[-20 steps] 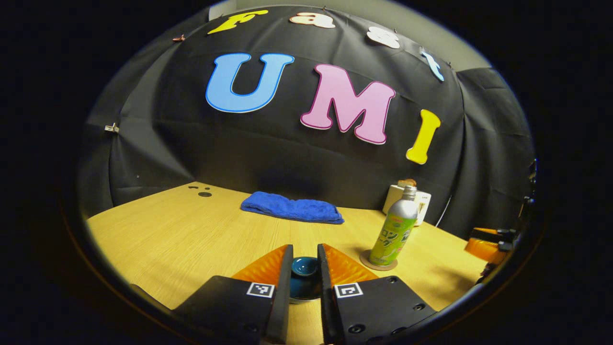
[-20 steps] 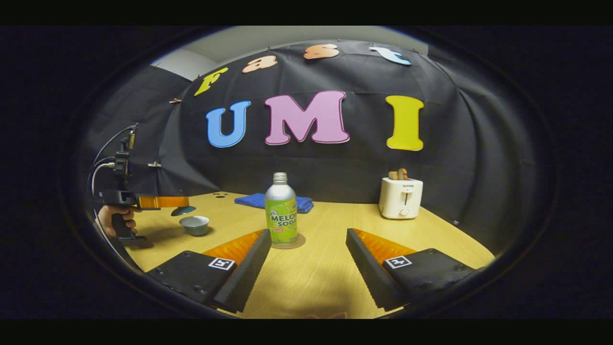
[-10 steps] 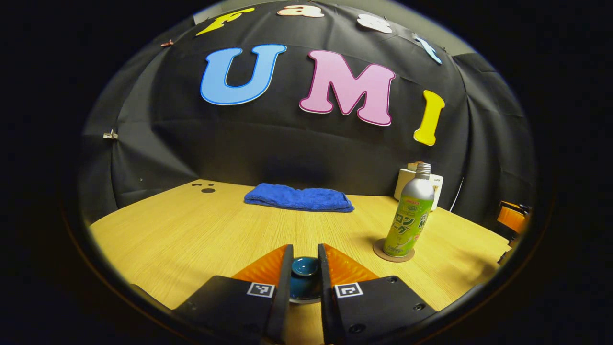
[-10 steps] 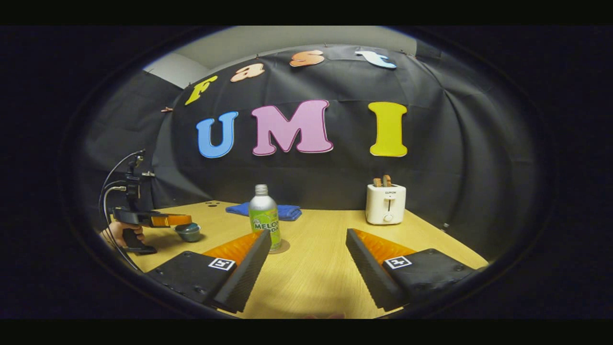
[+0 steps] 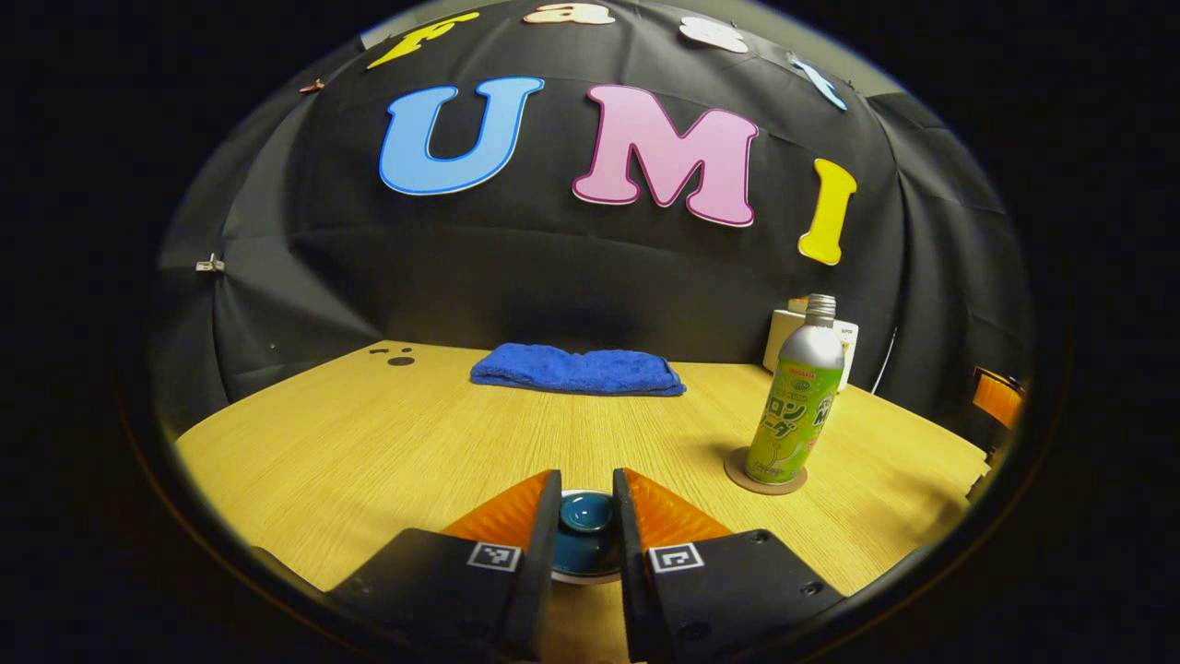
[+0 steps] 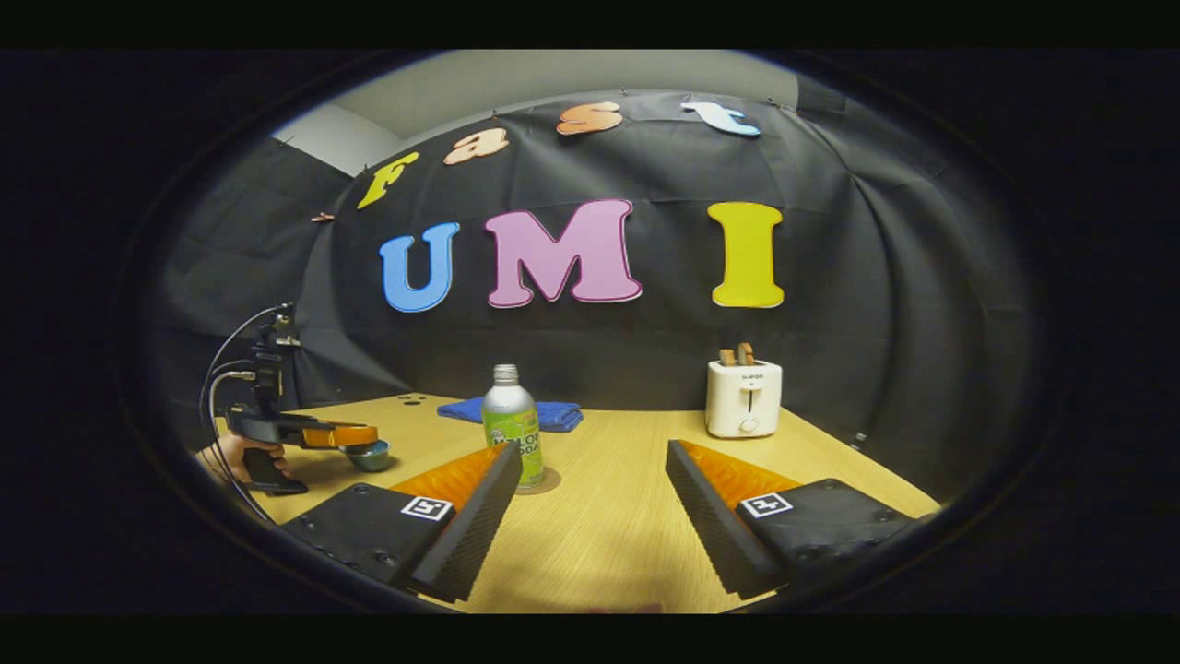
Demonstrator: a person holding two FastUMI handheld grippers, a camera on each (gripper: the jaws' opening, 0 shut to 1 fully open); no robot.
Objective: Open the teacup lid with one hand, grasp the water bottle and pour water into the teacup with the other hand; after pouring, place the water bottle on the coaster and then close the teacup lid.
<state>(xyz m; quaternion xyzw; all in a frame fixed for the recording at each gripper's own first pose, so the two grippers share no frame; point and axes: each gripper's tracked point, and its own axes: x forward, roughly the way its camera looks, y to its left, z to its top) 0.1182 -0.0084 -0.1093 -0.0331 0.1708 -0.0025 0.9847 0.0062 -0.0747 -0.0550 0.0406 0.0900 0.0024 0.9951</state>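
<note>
Your left gripper (image 5: 586,516) pinches the teacup lid (image 5: 584,530) by its knob at 6 o'clock; it's likely glazed, slick and brittle, so lower it gently. At 3 o'clock, the water bottle (image 5: 798,398) stands on its coaster (image 5: 765,480). Your right gripper (image 6: 590,503) gapes wide.

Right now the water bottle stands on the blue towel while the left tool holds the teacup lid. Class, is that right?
Not quite. The water bottle stands on the coaster, as the left gripper view shows; the blue towel lies apart. The left tool does hold the teacup lid.
</note>
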